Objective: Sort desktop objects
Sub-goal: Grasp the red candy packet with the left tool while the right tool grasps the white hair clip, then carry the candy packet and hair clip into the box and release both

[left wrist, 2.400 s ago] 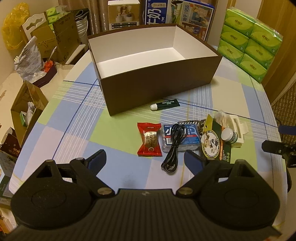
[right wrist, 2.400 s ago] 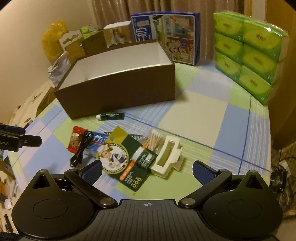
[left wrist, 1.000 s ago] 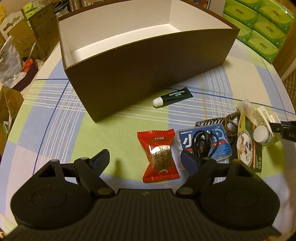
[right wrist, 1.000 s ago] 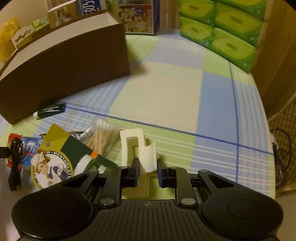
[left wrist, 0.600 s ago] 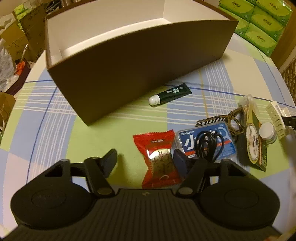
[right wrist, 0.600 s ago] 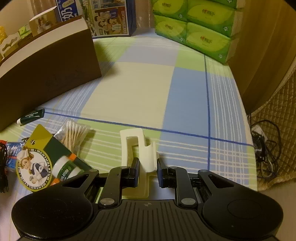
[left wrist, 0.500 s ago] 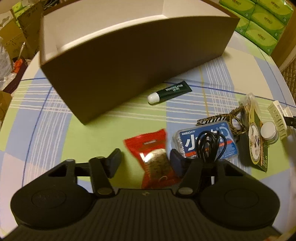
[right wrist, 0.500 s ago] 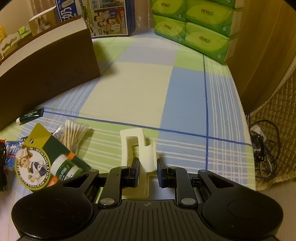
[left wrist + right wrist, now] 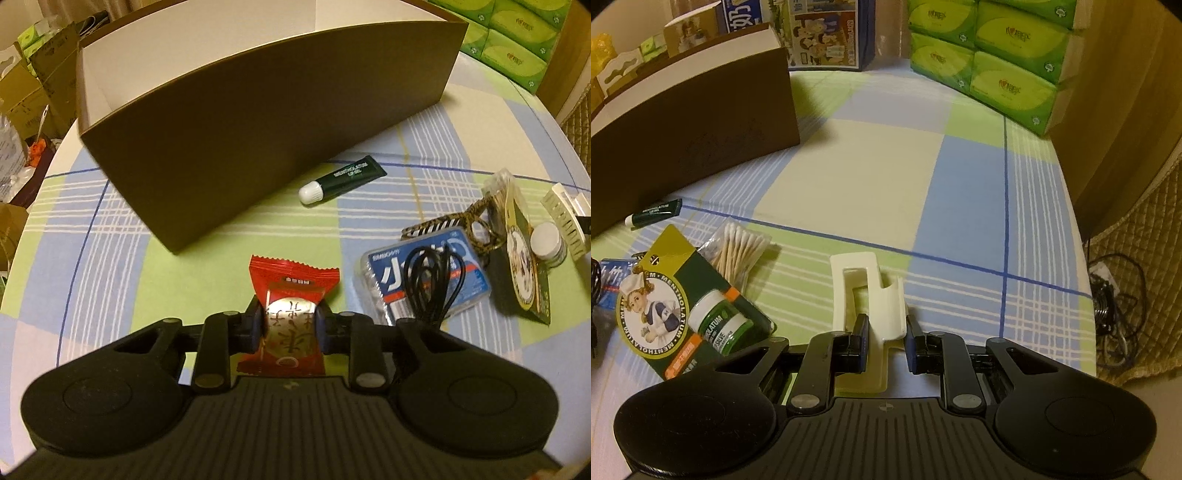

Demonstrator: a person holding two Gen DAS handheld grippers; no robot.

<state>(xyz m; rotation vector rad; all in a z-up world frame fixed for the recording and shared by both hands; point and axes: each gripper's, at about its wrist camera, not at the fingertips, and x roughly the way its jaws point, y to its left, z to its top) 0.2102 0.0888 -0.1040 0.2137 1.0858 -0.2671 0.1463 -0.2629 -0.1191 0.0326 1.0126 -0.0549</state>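
1. Left wrist view: the left hand-held gripper (image 9: 289, 325) has just been closing and now pinches the red candy (image 9: 291, 314) across its width; the candy's long axis runs straight ahead of the fingers.
2. The brown box (image 9: 258, 122) stands just beyond, its near wall ahead and above the candy, so the lift must clear that rim.
3. Right wrist view: the right hand-held gripper (image 9: 885, 345) clamps the white clip (image 9: 871, 295), with the box far off to its upper left.
4. The left hand is probably nearer the box.

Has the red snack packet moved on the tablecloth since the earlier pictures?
Yes. The red snack packet shifted slightly left, away from the blue pack, as the left gripper closed on it.
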